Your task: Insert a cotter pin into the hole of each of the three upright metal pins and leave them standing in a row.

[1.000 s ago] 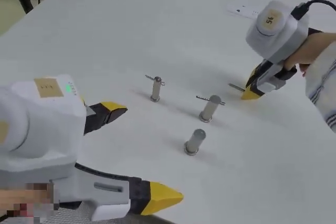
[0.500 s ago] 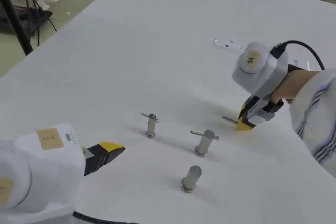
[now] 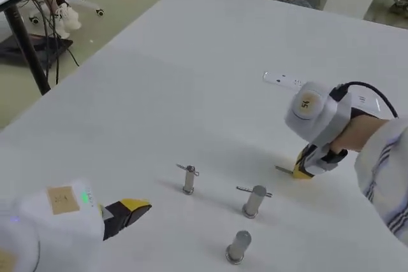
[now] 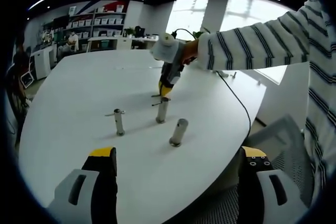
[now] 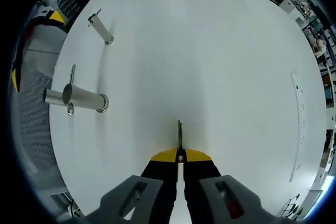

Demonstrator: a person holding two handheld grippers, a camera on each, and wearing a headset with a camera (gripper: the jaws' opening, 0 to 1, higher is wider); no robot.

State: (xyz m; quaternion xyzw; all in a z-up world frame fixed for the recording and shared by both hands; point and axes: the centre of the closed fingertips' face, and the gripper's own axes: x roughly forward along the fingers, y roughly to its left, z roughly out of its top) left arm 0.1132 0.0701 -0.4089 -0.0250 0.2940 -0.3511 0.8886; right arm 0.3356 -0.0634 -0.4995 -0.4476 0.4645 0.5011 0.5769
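In the head view, three metal pins stand on the white table [image 3: 159, 62]. The far pin [image 3: 189, 180] has the first cotter pin [image 3: 188, 169] through its top. The middle pin [image 3: 254, 201] has the second cotter pin [image 3: 246, 190] through its top. The near pin [image 3: 239, 247] has a bare top. The right gripper [image 3: 301, 171] is just right of the middle pin, with its tip down by the table. It pinches the third cotter pin [image 3: 283, 169], which pokes out toward the pins.

In the left gripper view, the left gripper [image 4: 178, 153] has its two jaws wide apart, with nothing in them. All three pins stand ahead of it, and the near pin is the closest. The right gripper is past them.

In the right gripper view, the two jaws are pressed together on the third cotter pin, which sticks straight out ahead. I cannot tell if it touches the table. Two pins are off to the gripper's left, and each has a cotter pin through it.
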